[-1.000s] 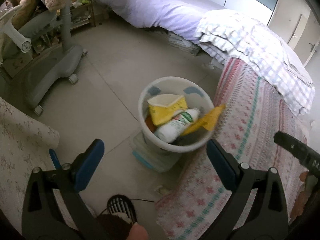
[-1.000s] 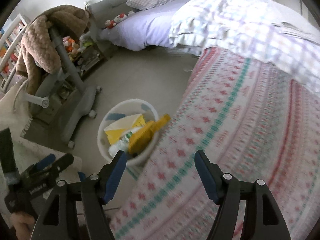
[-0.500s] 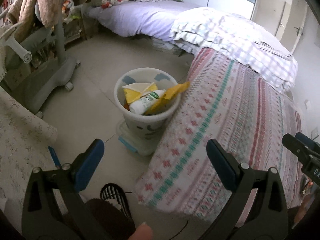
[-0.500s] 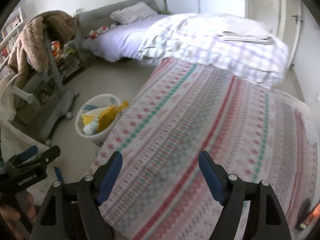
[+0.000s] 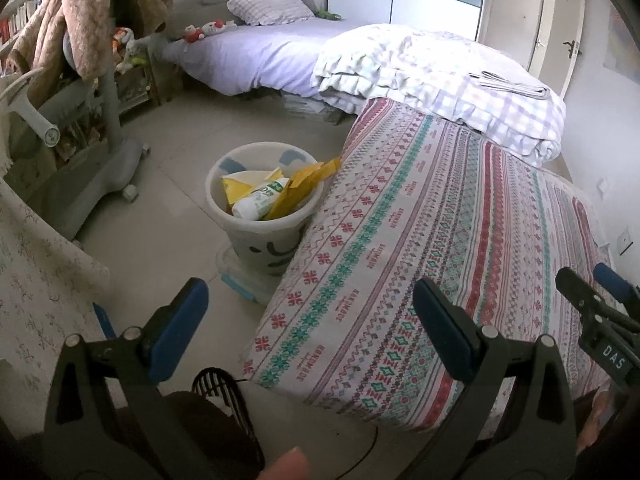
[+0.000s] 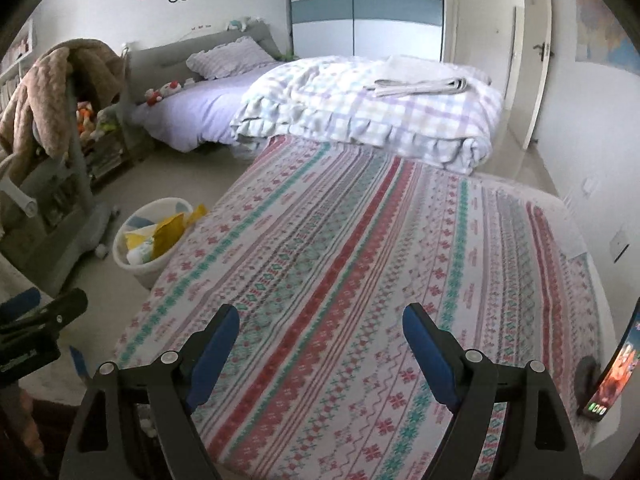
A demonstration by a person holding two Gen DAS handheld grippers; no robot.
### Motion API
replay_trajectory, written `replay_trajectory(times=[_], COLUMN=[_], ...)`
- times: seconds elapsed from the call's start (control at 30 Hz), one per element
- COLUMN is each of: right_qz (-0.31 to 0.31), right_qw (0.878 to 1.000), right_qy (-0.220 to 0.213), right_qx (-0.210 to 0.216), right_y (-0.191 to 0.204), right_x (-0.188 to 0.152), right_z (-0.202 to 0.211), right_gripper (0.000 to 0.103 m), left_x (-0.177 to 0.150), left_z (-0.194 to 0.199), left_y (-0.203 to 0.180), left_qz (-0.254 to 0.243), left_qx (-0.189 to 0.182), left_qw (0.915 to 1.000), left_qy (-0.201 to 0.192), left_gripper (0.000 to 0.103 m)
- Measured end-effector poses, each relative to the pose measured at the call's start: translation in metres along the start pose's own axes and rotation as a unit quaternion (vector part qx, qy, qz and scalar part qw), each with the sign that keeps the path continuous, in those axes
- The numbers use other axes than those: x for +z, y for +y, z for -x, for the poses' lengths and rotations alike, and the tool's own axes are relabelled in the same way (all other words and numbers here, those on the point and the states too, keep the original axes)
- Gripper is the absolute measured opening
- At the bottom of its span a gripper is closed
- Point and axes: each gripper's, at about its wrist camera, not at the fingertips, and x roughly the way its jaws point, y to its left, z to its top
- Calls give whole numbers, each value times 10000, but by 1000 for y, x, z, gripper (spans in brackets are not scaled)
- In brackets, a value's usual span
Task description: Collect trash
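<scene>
A white trash bucket (image 5: 262, 222) stands on the floor against the patterned bed's edge. It holds a white bottle (image 5: 260, 199) and yellow wrappers (image 5: 304, 188). It also shows in the right wrist view (image 6: 148, 268) at the left. My left gripper (image 5: 308, 320) is open and empty, held above the floor and the bed's near corner, well back from the bucket. My right gripper (image 6: 318, 340) is open and empty above the patterned bedspread (image 6: 360, 248).
A grey wheeled chair base (image 5: 100, 176) with a brown blanket stands left of the bucket. A folded checked quilt (image 6: 360, 108) lies at the bed's far end. A lit phone (image 6: 612, 372) stands at the right edge. A purple bed (image 5: 248, 56) is behind.
Both grippers have pulled back and risen away from the bucket, so it looks smaller and farther. The right view has swung over the bed. Both stay open.
</scene>
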Motion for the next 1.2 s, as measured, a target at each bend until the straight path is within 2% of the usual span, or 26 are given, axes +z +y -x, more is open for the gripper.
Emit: replay_trajectory(times=[0.17, 0.47, 1.2], right_qz=[-2, -154, -156], right_qw=[10000, 9997, 9997], right_qy=[-72, 57, 9], right_qx=[26, 203, 207], right_y=[-1, -2, 3], right_x=[1, 1, 1], right_z=[1, -3, 0], right_gripper=[85, 85, 85], left_x=[-1, -3, -2], left_z=[-3, 1, 5], left_y=[-4, -8, -8], left_qz=[46, 31, 43], left_qx=[-9, -73, -118], left_qw=[10000, 10000, 9999], left_qy=[27, -21, -78], left_gripper=[101, 101, 101])
